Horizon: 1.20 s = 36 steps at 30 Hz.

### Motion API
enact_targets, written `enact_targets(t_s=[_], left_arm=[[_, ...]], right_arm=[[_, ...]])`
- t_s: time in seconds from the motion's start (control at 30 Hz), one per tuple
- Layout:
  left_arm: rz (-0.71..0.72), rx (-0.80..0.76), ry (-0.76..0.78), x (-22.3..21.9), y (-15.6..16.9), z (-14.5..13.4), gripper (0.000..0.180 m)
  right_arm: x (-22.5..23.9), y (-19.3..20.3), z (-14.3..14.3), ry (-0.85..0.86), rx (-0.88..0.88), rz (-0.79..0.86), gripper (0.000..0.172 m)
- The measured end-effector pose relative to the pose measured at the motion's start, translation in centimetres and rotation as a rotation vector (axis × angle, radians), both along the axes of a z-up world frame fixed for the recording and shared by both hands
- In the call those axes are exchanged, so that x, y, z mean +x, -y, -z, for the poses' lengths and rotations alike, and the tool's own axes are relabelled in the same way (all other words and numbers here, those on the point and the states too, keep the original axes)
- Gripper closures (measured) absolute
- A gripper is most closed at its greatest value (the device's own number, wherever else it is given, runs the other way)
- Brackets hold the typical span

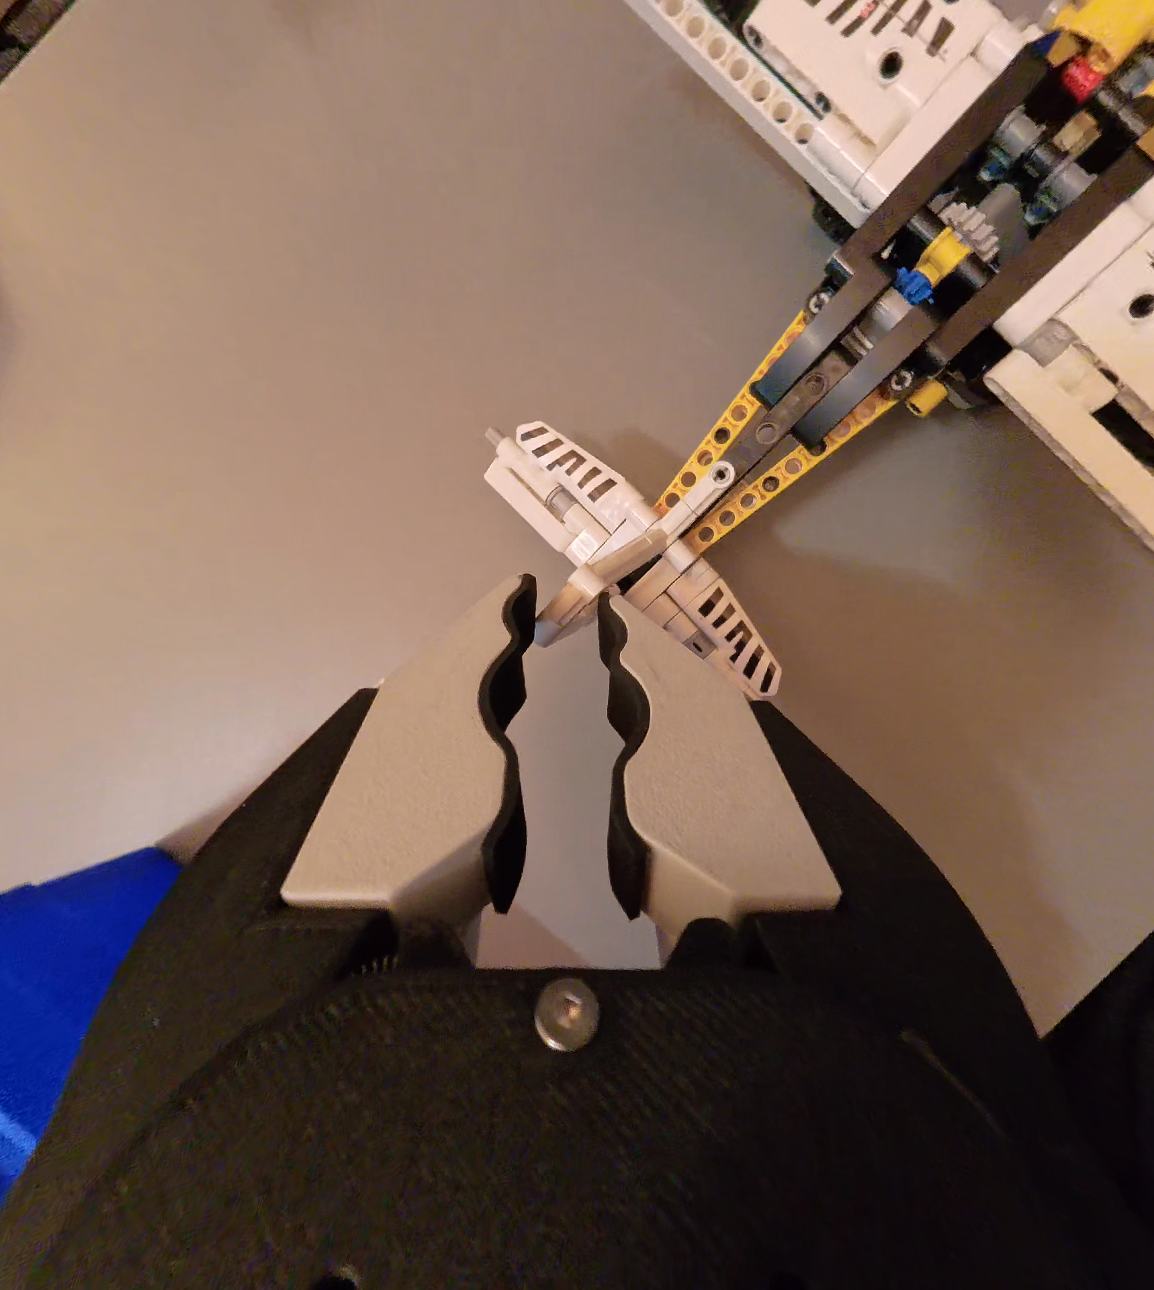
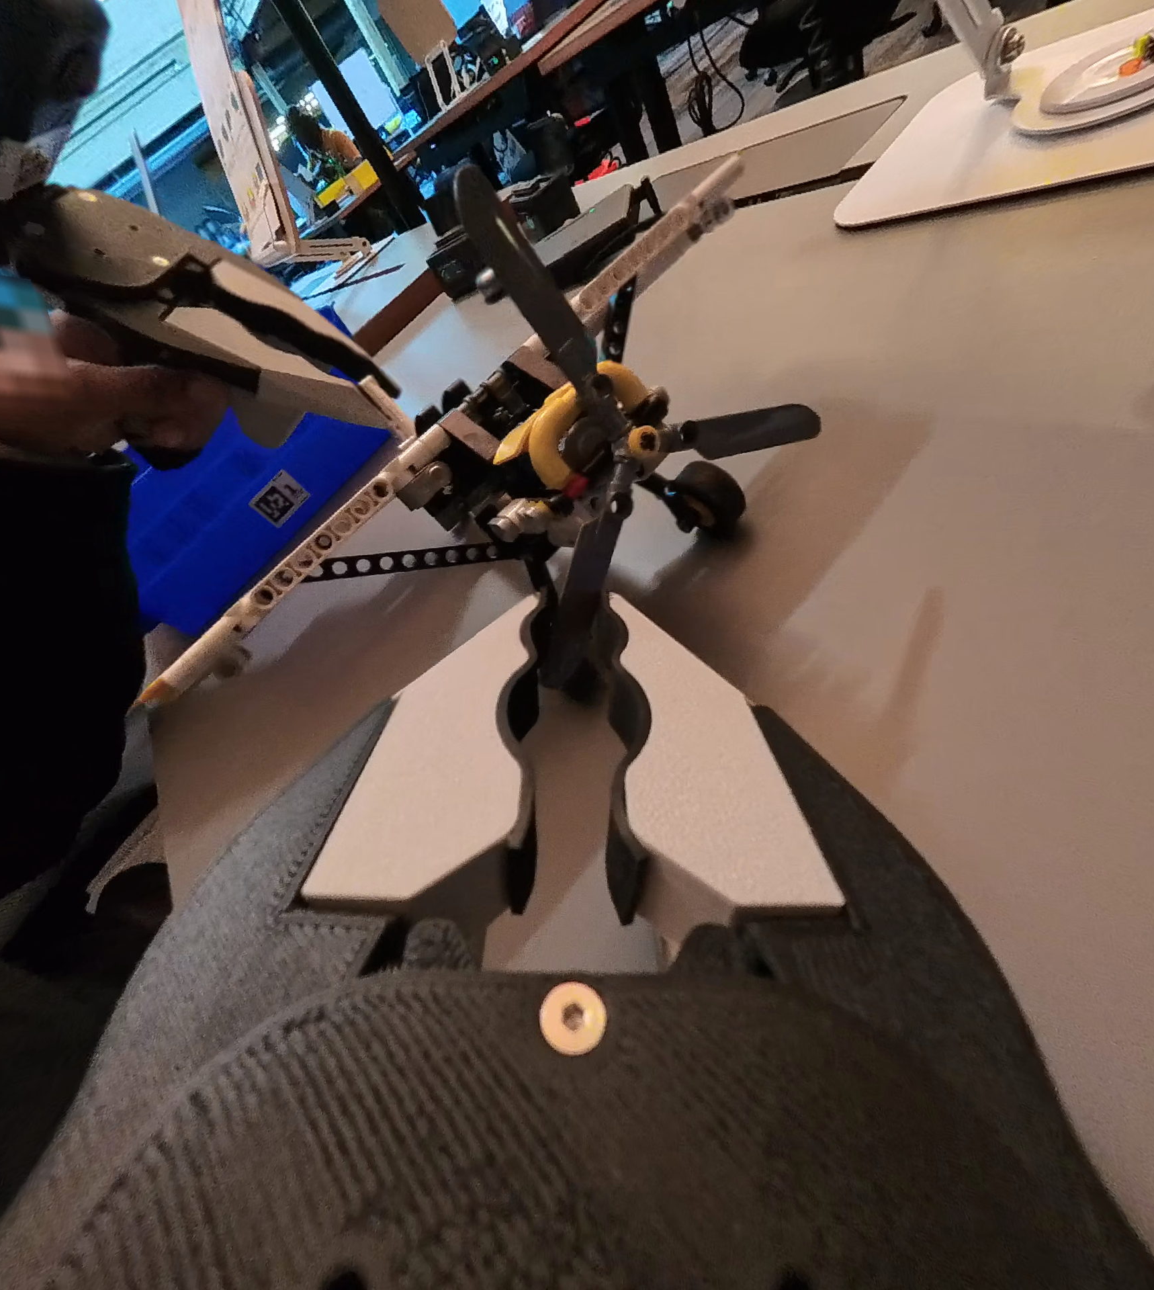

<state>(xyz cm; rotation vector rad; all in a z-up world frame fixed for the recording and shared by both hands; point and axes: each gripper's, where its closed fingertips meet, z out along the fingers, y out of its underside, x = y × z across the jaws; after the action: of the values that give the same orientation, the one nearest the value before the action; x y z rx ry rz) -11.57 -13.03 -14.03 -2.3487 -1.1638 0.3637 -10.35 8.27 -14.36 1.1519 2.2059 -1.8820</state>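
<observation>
White and yellow brick-built model plane (image 2: 560, 447) is stood on the grey table (image 2: 909, 488). Its pale tail fin (image 1: 564, 614) is pinched by the left gripper (image 1: 567, 607), fingers narrow. One dark propeller blade (image 2: 585, 614) is clamped by the right gripper (image 2: 578, 628). A blue bin (image 2: 225, 516) is seen beside.

The left hand-held gripper (image 1: 566, 614) reaches forward with its two grey fingers drawn close, the black wavy pads (image 1: 517, 614) pinching the pale grey tip of a toy model's tail piece (image 1: 564, 618) between their ends. The right hand-held gripper (image 2: 578, 649) is likewise nearly closed, its pads (image 2: 619, 649) set on either side of a dark propeller blade (image 2: 585, 614) that stands between them, though blur hides the exact contact. In the right wrist view the left hand-held gripper appears at upper left, tilted downward and carried by a person's hand (image 2: 106, 405) with a dark sleeve (image 2: 30, 593).
</observation>
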Motion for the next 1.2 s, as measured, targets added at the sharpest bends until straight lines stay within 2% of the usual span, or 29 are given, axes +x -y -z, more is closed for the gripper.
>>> enact_targets(t_s=[0.2, 0.57, 0.73, 0.9, 1.07, 1.13, 1.2], left_arm=[[0.014, -0.06, -0.016, -1.6, 0.0, 0.0, 0.163], [-0.051, 0.017, -0.096, -2.9, 0.5, -0.2, 0.154], [-0.091, 0.041, -0.168, -4.4, 0.5, -1.2, 0.162], [-0.102, -0.009, -0.198, -4.2, 0.5, -1.5, 0.16], [-0.176, -0.109, -0.338, -3.5, 1.5, -4.3, 0.151], [-0.164, -0.066, -0.389, -2.9, 0.3, -6.0, 0.151], [-0.089, 0.022, -0.413, -1.8, -2.6, -7.4, 0.151]], right_arm=[[0.6, 0.0, -0.2, 0.005, -0.003, -0.003, 0.159], [3.0, 0.6, -1.3, 0.023, -0.02, -0.052, 0.155], [4.6, 1.5, -0.9, 0.031, -0.011, -0.101, 0.154], [5.0, 0.8, -1.2, 0.01, -0.006, -0.143, 0.151], [3.3, -2.0, -2.5, -0.027, -0.1, -0.066, 0.151], [2.2, -3.4, -3.3, -0.016, -0.195, -0.013, 0.152], [1.1, -4.5, -4.0, -0.003, -0.286, 0.029, 0.155]])
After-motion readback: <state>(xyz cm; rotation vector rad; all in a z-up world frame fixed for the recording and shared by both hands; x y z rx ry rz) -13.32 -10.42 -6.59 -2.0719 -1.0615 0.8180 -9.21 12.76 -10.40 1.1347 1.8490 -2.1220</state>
